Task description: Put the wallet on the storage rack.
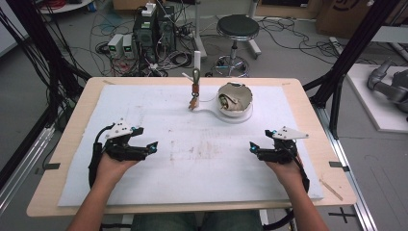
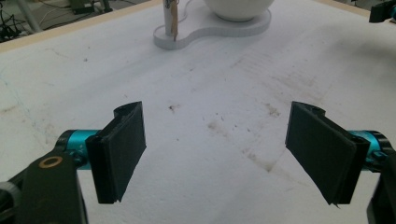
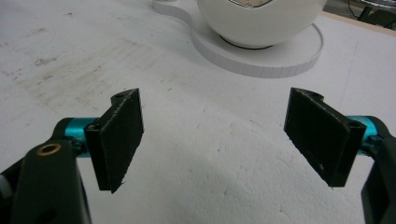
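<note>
A white bowl [image 1: 235, 100] sits on a flat white base [image 1: 239, 117] at the far middle of the table, slightly right of centre; its rim looks broken or uneven and something brownish and pale lies inside, too small to identify. The base narrows leftward into a smaller rounded end, where a thin upright post [image 1: 196, 91] stands with a brown piece hanging against it. In the left gripper view the post [image 2: 169, 18] rises from that small end of the base [image 2: 210, 31], with the bowl [image 2: 238, 8] just beside it to the right. In the right gripper view the bowl [image 3: 259, 21] sits squarely on the round part of the base [image 3: 261, 58].

All of this rests on a white foam mat [image 1: 192, 159], stained brown near its centre, that covers most of the wooden table [image 1: 72, 144].

The left gripper [image 1: 144, 146] is held low over the mat at the near left, the right gripper [image 1: 257, 147] at the near right, both well apart from the bowl, with bare mat between. Each has its jaws spread wide with nothing between them.

Beyond the table stand a black stool [image 1: 237, 28] and computer towers [image 1: 154, 29] among floor cables.
</note>
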A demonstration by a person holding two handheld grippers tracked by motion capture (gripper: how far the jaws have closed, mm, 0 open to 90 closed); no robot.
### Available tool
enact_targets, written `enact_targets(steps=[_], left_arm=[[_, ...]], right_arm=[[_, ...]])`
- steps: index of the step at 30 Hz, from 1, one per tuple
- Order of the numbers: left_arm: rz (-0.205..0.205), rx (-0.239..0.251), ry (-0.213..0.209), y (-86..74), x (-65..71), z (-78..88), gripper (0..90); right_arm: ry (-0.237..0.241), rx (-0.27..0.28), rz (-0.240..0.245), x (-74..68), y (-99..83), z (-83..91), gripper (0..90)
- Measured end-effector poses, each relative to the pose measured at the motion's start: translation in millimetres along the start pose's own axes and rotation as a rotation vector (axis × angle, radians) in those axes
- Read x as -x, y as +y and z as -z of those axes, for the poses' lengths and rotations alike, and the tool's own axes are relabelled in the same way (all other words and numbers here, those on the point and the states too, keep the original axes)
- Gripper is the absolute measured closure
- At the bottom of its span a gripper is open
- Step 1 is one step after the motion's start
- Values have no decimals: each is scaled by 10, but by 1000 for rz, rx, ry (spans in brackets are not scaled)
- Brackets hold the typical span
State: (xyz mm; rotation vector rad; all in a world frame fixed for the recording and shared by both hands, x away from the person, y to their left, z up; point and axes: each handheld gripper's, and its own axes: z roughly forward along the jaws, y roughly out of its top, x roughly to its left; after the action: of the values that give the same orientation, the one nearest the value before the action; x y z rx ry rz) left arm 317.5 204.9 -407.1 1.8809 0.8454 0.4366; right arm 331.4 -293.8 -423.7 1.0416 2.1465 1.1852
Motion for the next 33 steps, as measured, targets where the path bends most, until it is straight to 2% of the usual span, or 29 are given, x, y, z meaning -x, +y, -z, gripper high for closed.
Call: enact_targets(steps=[7, 15, 33], left_arm=[[-19, -18, -5, -59, -15, -47, 194], [-14, -15, -9, -88, -22, -66, 194], [-11, -23, -1, -114, -12, -66, 194]], right_arm=[[-14, -5, -8, 41, -33, 29, 202], [-29, -4, -12, 63, -54, 70, 202], [-20, -12, -15, 59, -55, 53, 202]])
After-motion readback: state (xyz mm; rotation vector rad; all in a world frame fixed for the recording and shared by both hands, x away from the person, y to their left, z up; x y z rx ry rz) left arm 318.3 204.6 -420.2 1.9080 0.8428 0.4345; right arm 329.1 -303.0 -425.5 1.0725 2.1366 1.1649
